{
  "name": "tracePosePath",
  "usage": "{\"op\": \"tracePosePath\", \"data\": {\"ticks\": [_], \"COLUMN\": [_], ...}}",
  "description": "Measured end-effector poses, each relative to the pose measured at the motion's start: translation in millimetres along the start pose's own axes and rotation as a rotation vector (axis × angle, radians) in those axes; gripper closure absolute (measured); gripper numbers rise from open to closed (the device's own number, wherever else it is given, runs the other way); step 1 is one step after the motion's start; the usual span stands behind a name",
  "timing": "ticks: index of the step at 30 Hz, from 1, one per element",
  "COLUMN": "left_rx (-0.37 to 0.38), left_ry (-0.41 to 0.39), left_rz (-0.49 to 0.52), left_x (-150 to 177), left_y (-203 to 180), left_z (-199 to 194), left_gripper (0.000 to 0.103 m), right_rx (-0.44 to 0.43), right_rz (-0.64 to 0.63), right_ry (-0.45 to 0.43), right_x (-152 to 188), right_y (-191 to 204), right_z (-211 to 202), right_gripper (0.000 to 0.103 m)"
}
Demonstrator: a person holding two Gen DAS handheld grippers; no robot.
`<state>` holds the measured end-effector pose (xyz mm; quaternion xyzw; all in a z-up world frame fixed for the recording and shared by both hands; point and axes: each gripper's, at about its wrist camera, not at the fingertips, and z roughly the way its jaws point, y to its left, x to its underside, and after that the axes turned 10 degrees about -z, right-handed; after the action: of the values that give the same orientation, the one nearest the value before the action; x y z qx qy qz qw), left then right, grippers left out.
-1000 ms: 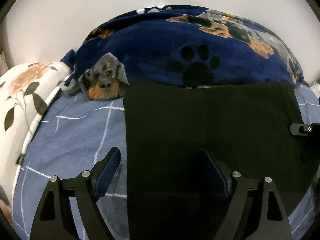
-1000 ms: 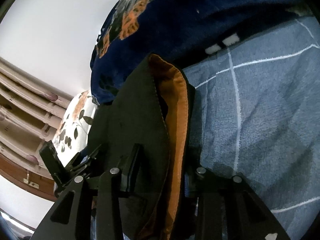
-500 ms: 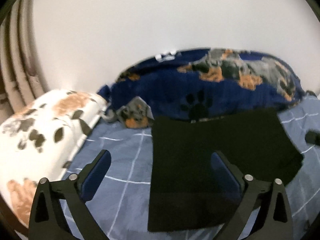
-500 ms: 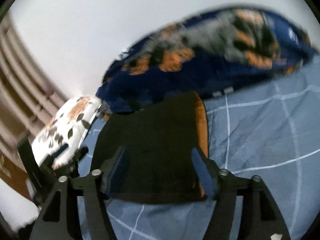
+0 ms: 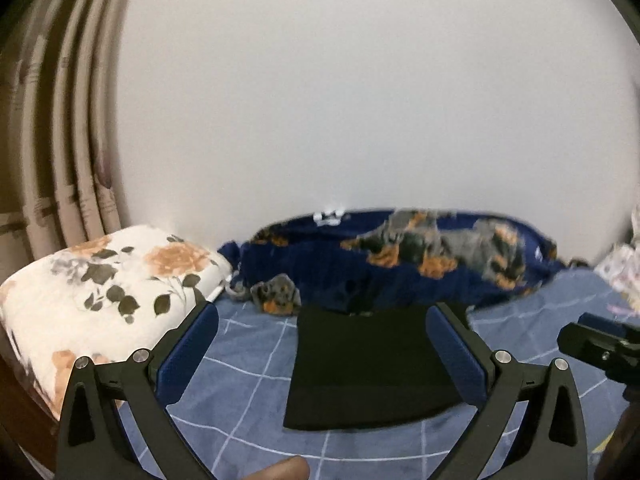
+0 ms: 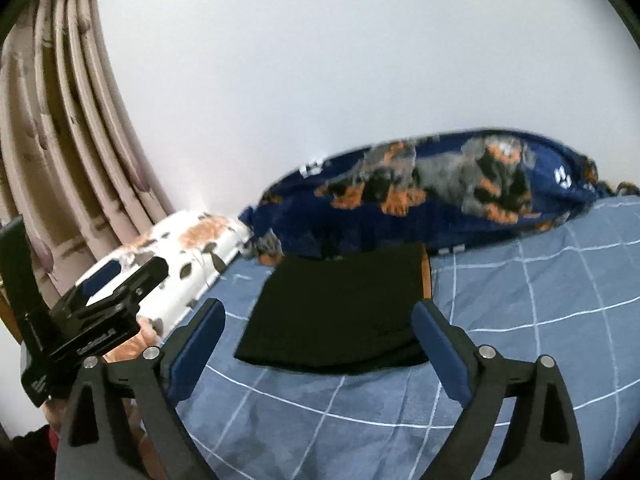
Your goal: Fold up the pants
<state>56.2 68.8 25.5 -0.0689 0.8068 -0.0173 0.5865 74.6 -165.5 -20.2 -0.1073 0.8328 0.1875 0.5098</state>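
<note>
Fingers of my left gripper (image 5: 322,354) stand spread wide with nothing between their blue pads, and my right gripper (image 6: 318,342) is spread just as wide and just as empty, both held above the bedsheet (image 6: 540,320) short of the pants. Beyond them the pants (image 5: 372,364) lie flat on the sheet as a compact black rectangle, its near hem facing me and its far edge just beside the dog-print blanket (image 5: 400,256). I judge the folding done, or nearly so. From the right wrist view an orange lining (image 6: 427,276) shows as a thin strip along the stack's right edge. The cloth looks soft, matte and light, a limp stack of layers that would sag and slide apart if lifted by one corner, so I would pinch through all layers at the two near corners. The sheet under it is blue-grey with thin white grid lines, smooth and slightly napped. Left of the pants sits a plump white pillow with a floral print (image 5: 100,292); behind the plush blanket rise a plain pale wall (image 5: 360,100) and pleated curtains (image 5: 60,120).
</note>
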Motion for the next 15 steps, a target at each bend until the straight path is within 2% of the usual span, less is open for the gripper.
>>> {"op": "tracePosePath", "data": {"ticks": [2, 7, 15], "left_rx": [0.003, 0.045, 0.044], "left_ry": [-0.012, 0.048, 0.055], "left_rz": [-0.005, 0.009, -0.026], "left_x": [-2, -3, 0], "left_y": [-1, -5, 2], "left_z": [-14, -32, -44], "left_gripper": [0.0, 0.0, 0.0], "right_rx": [0.007, 0.019, 0.036], "right_rz": [-0.011, -0.027, -0.026], "right_ry": [-0.019, -0.024, -0.019], "right_x": [-3, 1, 9], "right_y": [5, 14, 24], "right_z": [-13, -32, -47], "right_gripper": [0.007, 0.004, 0.004]}}
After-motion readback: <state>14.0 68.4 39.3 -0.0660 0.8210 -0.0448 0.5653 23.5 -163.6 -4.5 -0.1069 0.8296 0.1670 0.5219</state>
